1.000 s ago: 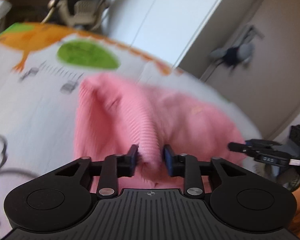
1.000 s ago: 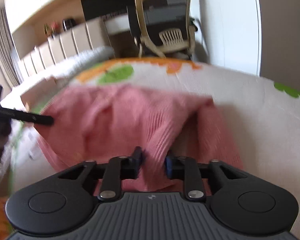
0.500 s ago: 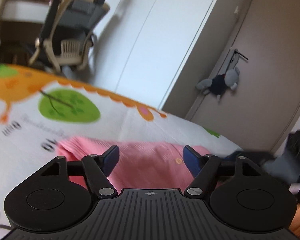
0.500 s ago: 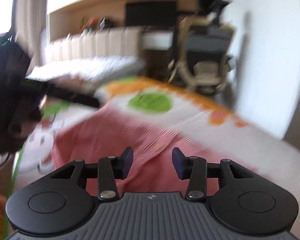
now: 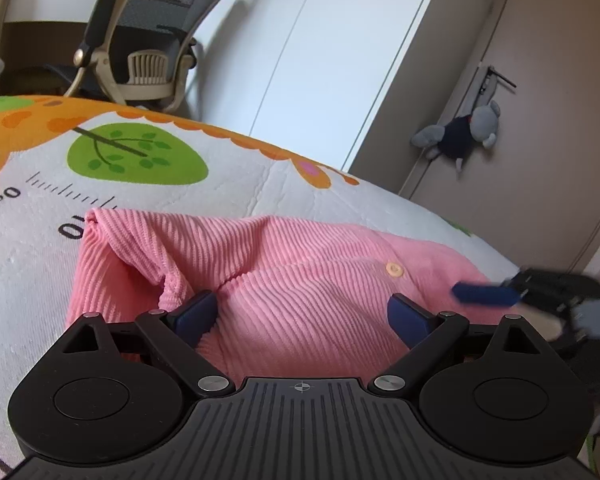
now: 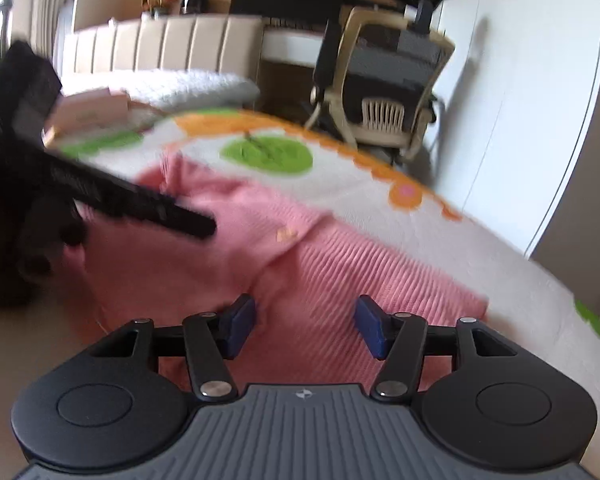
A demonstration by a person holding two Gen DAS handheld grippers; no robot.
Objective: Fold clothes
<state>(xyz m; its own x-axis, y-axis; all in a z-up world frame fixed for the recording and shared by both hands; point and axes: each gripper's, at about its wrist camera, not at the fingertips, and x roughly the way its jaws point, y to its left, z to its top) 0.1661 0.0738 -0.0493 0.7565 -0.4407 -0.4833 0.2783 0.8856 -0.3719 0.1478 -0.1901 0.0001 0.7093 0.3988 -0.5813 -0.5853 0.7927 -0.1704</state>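
A pink ribbed cardigan (image 5: 300, 280) lies bunched on the printed play mat (image 5: 228, 184) that covers the bed, nearer the mat's front edge than the orange scalloped border at its far edge. The left gripper (image 5: 302, 314) hangs just over the knit with its blue pads spread wide and nothing between them; the right gripper (image 6: 306, 328) is likewise released, poised over the garment's nearer hem. Both tools sitting low and empty above the cloth suggests a fold has just been laid and the person is choosing the next hold. The cardigan is a soft corduroy-like rib, thick enough to stand in rounded humps rather than lie flat: one layer is doubled over another along a diagonal placket edge carrying a small pale button (image 5: 395, 268), and at the left end a cuff or corner (image 5: 100, 216) rolls up into a loose tube. That puffiness, I'd judge, means the fold will want pressing or smoothing before it holds. The mat beneath is quilted and pale, printed with a green tree (image 5: 136, 154) and ruler marks. Beyond the bed's far edge stands a mesh-backed office chair (image 5: 148, 36), and a grey stuffed toy (image 5: 460, 136) hangs from the door handle.
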